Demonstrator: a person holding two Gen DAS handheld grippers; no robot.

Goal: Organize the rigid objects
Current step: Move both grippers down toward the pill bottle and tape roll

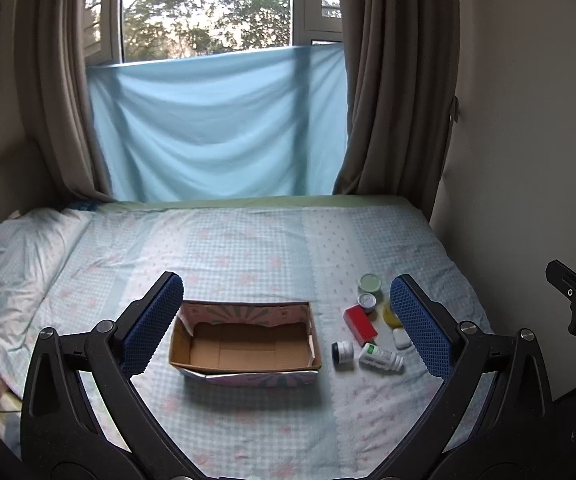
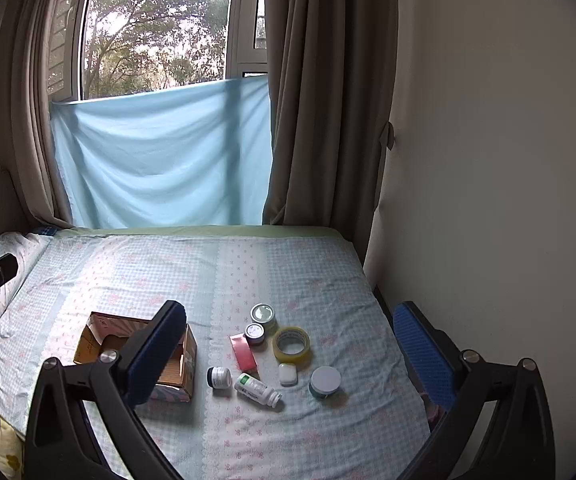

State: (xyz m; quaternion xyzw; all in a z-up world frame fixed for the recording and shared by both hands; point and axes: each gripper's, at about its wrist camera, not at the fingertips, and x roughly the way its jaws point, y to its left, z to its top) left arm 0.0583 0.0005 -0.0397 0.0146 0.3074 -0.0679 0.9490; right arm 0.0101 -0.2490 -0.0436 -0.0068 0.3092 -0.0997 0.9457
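both grippers hang over the bed (image 2: 328,280), fingers spread wide, grasping nothing: left gripper (image 1: 288,312), right gripper (image 2: 292,344). the box (image 1: 243,344) sits open-topped on the sheet. at its 3 o'clock lies a cluster: a red box (image 2: 243,352), a small dark jar (image 2: 219,378), a white bottle (image 2: 256,389) on its side, a tape roll (image 2: 292,346), a white case (image 2: 288,374), a round tub (image 2: 325,381), and at the cluster's 12 o'clock two tins (image 2: 263,315), touching.
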